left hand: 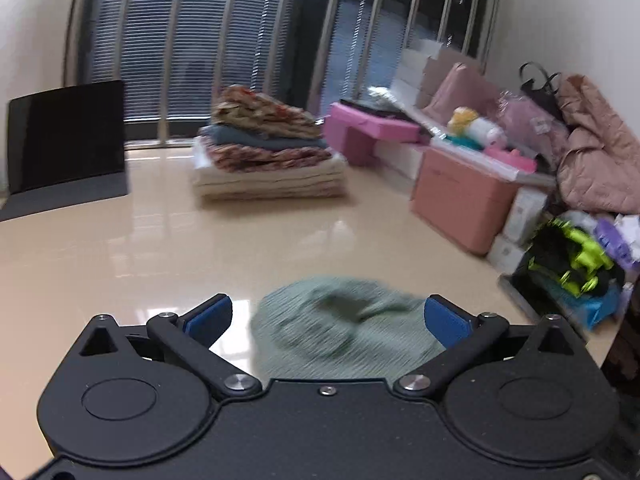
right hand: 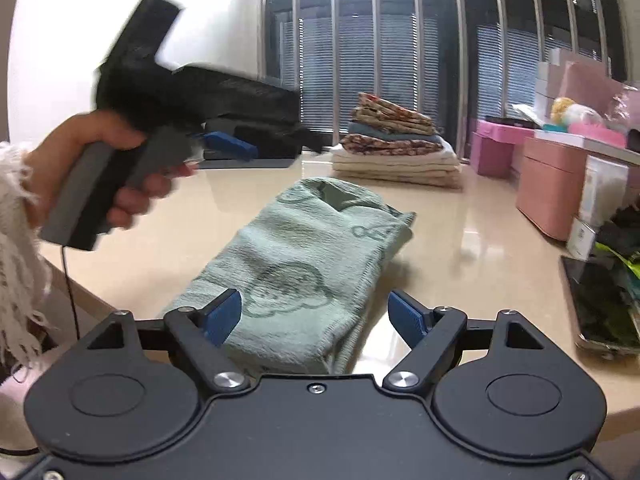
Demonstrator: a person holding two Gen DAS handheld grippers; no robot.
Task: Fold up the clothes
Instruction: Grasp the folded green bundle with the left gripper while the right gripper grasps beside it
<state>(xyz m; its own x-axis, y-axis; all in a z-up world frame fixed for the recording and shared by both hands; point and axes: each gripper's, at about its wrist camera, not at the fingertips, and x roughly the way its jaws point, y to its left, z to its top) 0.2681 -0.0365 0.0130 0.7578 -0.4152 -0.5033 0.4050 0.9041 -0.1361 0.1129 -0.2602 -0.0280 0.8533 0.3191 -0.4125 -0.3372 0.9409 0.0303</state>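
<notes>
A pale green folded cloth [right hand: 304, 264] with a cloud print lies on the beige table [right hand: 460, 248]. My right gripper [right hand: 316, 316] is open just above the cloth's near end, empty. My left gripper [left hand: 328, 318] is open and empty, held above the table with the green cloth [left hand: 340, 324] blurred below its jaws. In the right wrist view the left gripper [right hand: 228, 146] is raised at the left, held by a hand, above and apart from the cloth.
A stack of folded clothes [left hand: 268, 152] sits at the table's far side. Pink boxes [left hand: 460, 196], bags and a pink jacket [left hand: 596, 148] crowd the right. A phone [right hand: 604, 308] lies at the right edge. A black chair [left hand: 64, 140] stands far left.
</notes>
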